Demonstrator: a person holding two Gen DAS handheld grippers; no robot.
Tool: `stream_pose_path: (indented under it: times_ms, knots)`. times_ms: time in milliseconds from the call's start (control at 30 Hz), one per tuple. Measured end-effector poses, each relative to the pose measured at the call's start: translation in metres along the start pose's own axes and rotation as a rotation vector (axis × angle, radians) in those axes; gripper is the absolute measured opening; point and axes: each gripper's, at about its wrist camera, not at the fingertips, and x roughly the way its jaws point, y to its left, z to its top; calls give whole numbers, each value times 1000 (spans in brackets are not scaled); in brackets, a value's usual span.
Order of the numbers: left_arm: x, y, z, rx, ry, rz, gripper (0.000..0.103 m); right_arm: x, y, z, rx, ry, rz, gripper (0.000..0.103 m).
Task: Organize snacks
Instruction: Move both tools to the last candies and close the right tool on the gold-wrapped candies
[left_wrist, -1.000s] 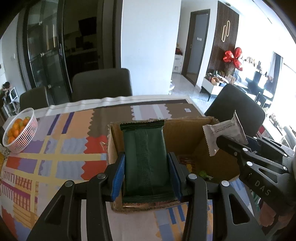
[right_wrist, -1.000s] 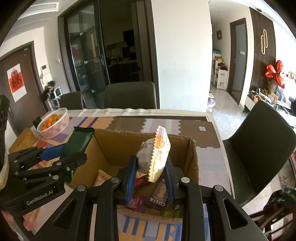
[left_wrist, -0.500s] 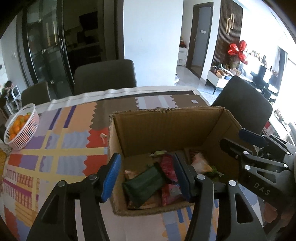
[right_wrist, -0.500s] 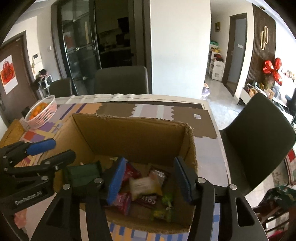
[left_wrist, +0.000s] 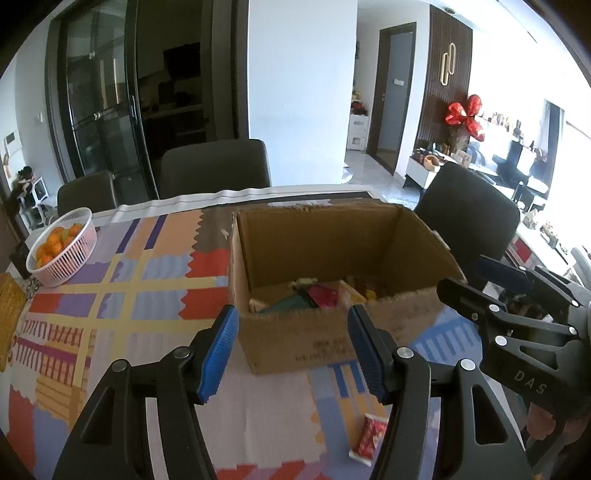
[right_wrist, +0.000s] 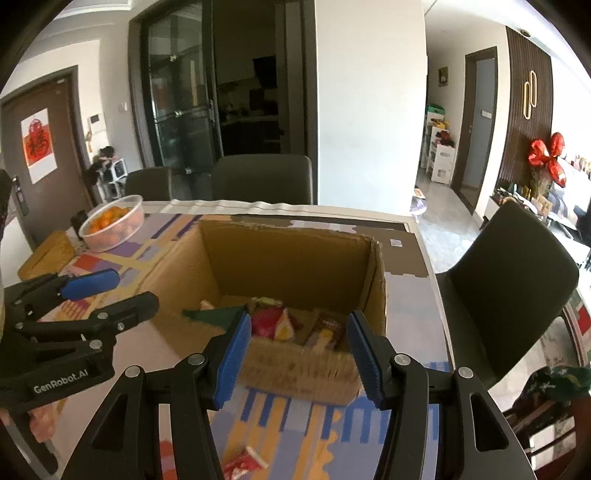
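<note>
Patterned tablecloth (left_wrist: 155, 280), one cardboard box (left_wrist: 332, 343), one red snack packet (left_wrist: 369, 437), two hand-held grippers gaping

I'm seeing the cardboard box (left_wrist: 332, 332) showing matt brown corrugated board with ragged, rough-torn rims. Inside it, the snack packets (right_wrist: 273, 325) are catching light like glossy foil or plastic film. The left hand-held gripper (left_wrist: 291, 354) is showing matt black plastic arms with small shiny metal rivets and ribbed blue pads. The bench (left_wrist: 122, 295) is wearing a printed matt cloth. The basket (left_wrist: 70, 258) is looking like pale plastic mesh.
</note>
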Motion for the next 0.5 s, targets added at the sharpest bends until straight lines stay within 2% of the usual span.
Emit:
stream_pose_path:
  times_ms: [200, 500]
  knots:
    - [-29, -3, -28, 4, -11, 7, 62, -32, 15, -20, -47, -19, 10, 55]
    - [-57, -7, -71, -3, 9, 28, 62, -58, 31, -54, -69, 4, 60, 55]
